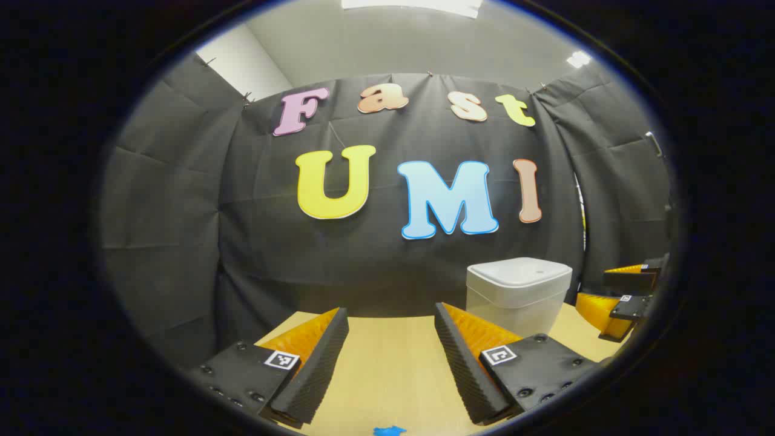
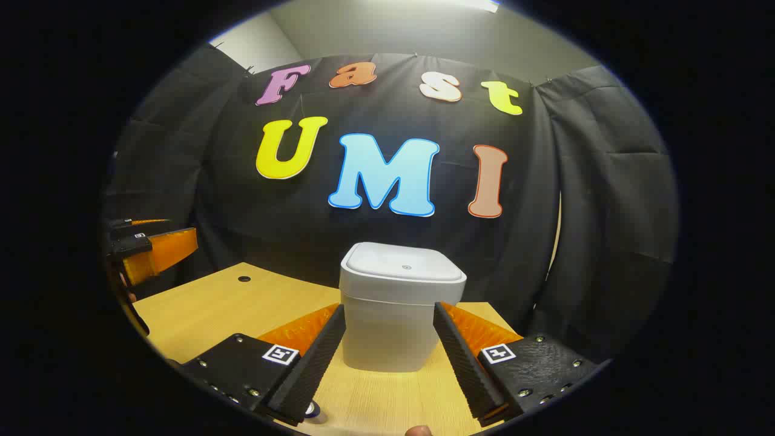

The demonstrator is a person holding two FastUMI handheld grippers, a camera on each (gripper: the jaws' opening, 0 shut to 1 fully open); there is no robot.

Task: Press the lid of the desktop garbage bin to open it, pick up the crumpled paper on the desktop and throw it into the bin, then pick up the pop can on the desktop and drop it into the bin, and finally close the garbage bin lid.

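Hovering above the pale wooden desktop [image 1: 393, 369], the left gripper [image 1: 392, 315] has its two ribbed fingers spread wide with nothing between them. In the left gripper view, the white square plastic garbage bin [image 1: 517, 293] stands beyond its right finger, lid down, near the black cloth wall [image 1: 181, 212]. At the far right edge of that view the right gripper [image 1: 626, 297] appears from the side. A small blue scrap [image 1: 389, 430] lies on the desktop at the bottom edge.

The right gripper [image 2: 389, 315] is likewise wide open and holds nothing. In the right gripper view, the bin [image 2: 393, 315] stands straight ahead, seen between the two fingertips but farther off, apart from them, its flat lid [image 2: 402, 261] closed. A small dark round hole [image 2: 244, 279] marks the desktop [image 2: 200, 309] to the left. The left gripper [image 2: 151, 248] shows at the left edge, above the table.
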